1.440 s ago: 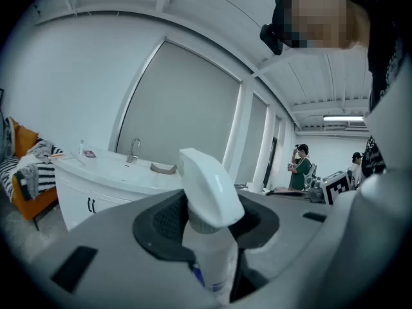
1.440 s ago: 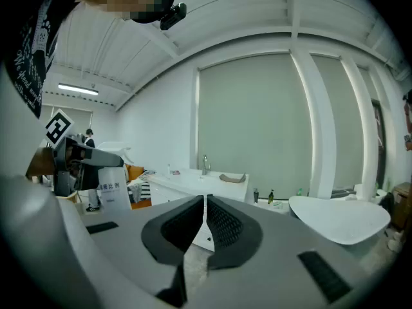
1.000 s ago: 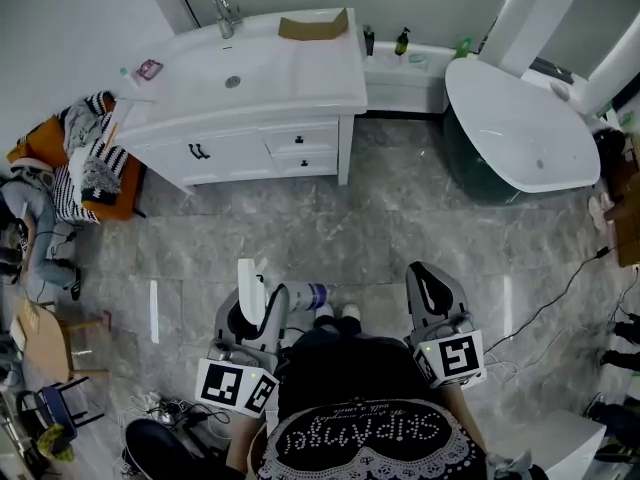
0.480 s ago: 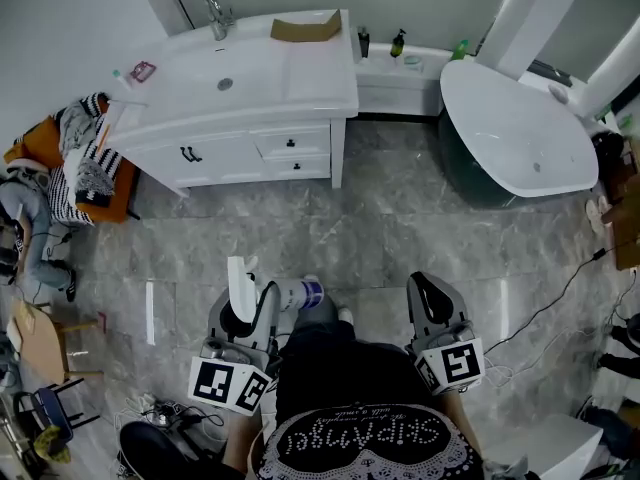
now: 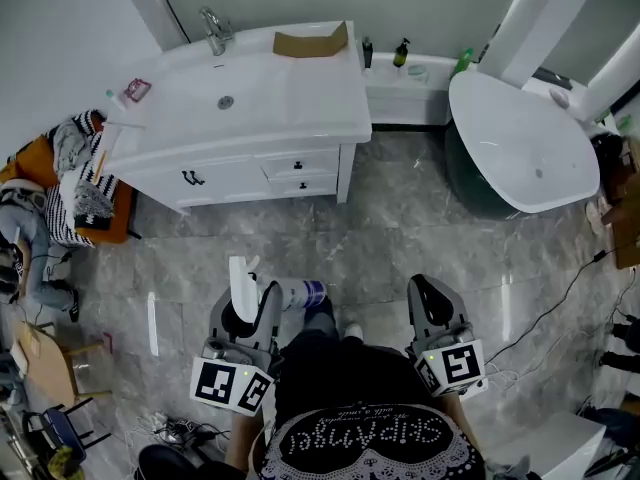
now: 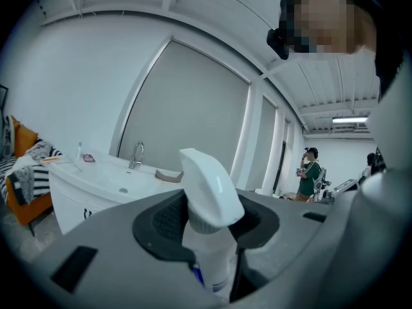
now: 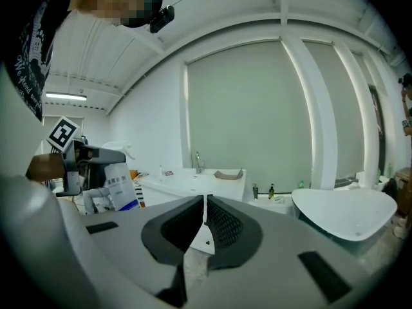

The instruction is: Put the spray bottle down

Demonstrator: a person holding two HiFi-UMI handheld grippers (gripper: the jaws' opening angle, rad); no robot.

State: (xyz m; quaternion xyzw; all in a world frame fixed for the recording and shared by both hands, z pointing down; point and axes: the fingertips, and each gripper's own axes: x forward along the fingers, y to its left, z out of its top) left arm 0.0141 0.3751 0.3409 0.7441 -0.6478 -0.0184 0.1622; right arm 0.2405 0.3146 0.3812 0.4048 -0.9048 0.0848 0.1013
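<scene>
My left gripper [image 5: 250, 304] is shut on a white spray bottle [image 5: 300, 294], which lies sideways across the jaws above the grey marble floor. Its trigger head [image 5: 240, 283] sticks out to the left. In the left gripper view the spray bottle [image 6: 209, 198] stands between the dark pads, gripped at the neck. My right gripper [image 5: 428, 290] hangs level beside it on the right, its jaws closed together and holding nothing. The right gripper view shows the right gripper [image 7: 205, 214] with the pads meeting, and the spray bottle [image 7: 119, 185] off to the left.
A white vanity [image 5: 290, 103] with sink and faucet [image 5: 213, 28] stands ahead, a cardboard piece [image 5: 310, 40] at its back. A white bathtub [image 5: 520, 138] is at the right, small bottles [image 5: 400, 50] on the ledge between. An orange seat with clothes [image 5: 80, 168] lies left. A cable [image 5: 560, 288] trails right.
Both grippers have been carried forward over the floor toward the vanity, keeping their places side by side. The spray bottle stays in the left gripper.
</scene>
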